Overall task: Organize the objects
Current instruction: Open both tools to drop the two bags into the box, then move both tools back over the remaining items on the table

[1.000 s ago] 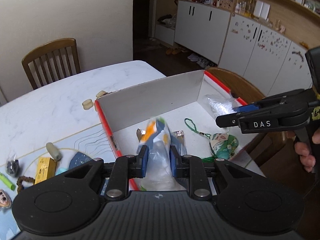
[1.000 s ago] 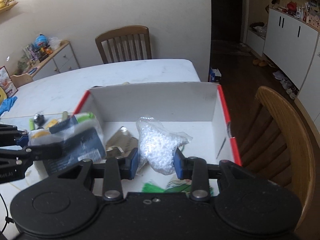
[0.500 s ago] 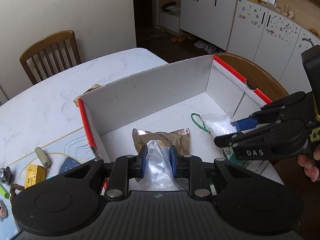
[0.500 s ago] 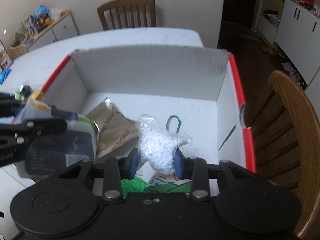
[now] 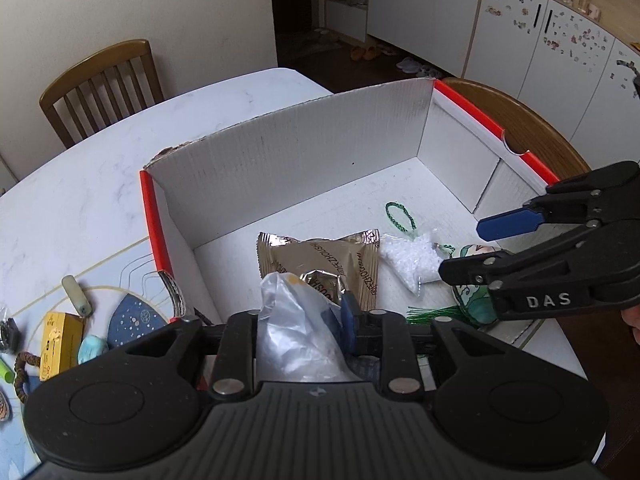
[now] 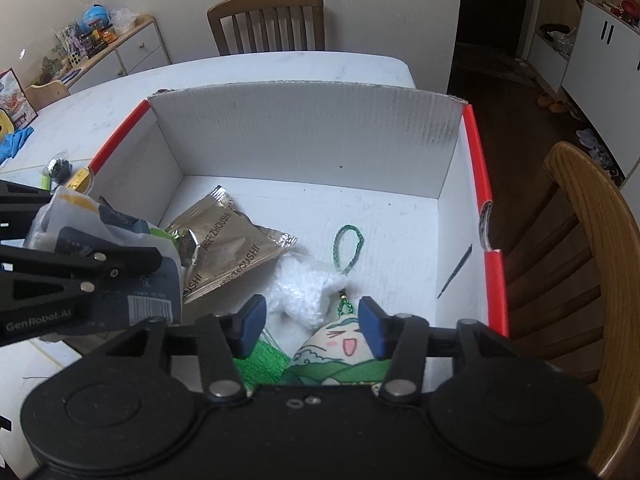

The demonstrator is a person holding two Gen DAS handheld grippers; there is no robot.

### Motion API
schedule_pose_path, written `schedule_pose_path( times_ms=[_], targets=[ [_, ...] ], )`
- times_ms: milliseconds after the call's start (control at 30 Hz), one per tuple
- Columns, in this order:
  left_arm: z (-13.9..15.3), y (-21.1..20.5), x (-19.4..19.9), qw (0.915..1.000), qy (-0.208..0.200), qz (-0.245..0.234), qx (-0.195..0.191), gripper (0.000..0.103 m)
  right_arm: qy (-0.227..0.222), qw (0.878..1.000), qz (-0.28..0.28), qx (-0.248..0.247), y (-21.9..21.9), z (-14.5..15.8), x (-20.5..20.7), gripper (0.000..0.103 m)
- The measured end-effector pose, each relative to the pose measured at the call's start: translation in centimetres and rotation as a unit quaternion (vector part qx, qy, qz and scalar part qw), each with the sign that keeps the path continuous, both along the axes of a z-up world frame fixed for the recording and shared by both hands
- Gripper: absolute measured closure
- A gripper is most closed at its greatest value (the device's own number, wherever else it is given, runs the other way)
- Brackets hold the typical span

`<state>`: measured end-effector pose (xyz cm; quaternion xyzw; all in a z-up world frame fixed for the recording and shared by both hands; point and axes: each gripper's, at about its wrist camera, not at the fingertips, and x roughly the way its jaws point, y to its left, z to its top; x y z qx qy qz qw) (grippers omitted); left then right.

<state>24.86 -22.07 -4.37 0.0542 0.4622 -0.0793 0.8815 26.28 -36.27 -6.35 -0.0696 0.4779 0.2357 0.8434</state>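
The small bag of white beads (image 6: 304, 296) is now lying loose on the floor of the white cardboard box (image 6: 304, 136), near the front, just beside the gold foil snack packet (image 6: 224, 248) and touching the green cord of the plush charm (image 6: 344, 344). A moment ago the right gripper (image 6: 312, 326) was pinching that bag; its jaws have just been opening, and the blue pads are now standing clear on either side of it, so that drop looks finished. On the left, the left gripper (image 5: 304, 320) is hanging over the box's near left corner with a clear plastic snack bag (image 5: 296, 332) between its fingers. Its jaws have been easing apart too, yet the bag is still sitting up between the pads; I cannot tell whether it is free yet. Outside the box, a yellow pack (image 5: 54, 340) and other bits are still waiting on the table (image 5: 80, 200).
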Motion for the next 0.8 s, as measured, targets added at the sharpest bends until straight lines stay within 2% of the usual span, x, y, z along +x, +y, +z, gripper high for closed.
schedule_pose_path(
  times_ms=[67,100,133,200,600,800],
  targets=[
    [0.1,0.1,-0.1,1.0,0.0,0.002,-0.005,0.07,0.001,1.0,0.001,0.005,-0.1,0.2,-0.1,0.05],
    [0.2,0.1,-0.1,1.0,0.0,0.003,-0.007,0.061,0.001,1.0,0.002,0.007,-0.2,0.3,-0.2,0.049],
    [0.3,0.1,-0.3,1.0,-0.002,0.005,-0.008,0.045,0.0,1.0,0.002,0.009,-0.4,0.4,-0.4,0.049],
    [0.8,0.1,-0.6,0.9998,-0.013,0.007,-0.011,0.035,0.001,1.0,0.003,0.013,-0.6,0.6,-0.7,0.048],
    [3.0,0.3,-2.3,0.9988,-0.036,0.014,-0.032,0.035,-0.011,0.999,0.017,0.043,-1.6,3.3,-2.7,0.04],
    [4.0,1.2,-3.8,0.9975,-0.048,0.02,-0.048,0.035,-0.023,0.998,0.024,0.052,-1.3,4.8,-4.0,0.031]
  ],
)
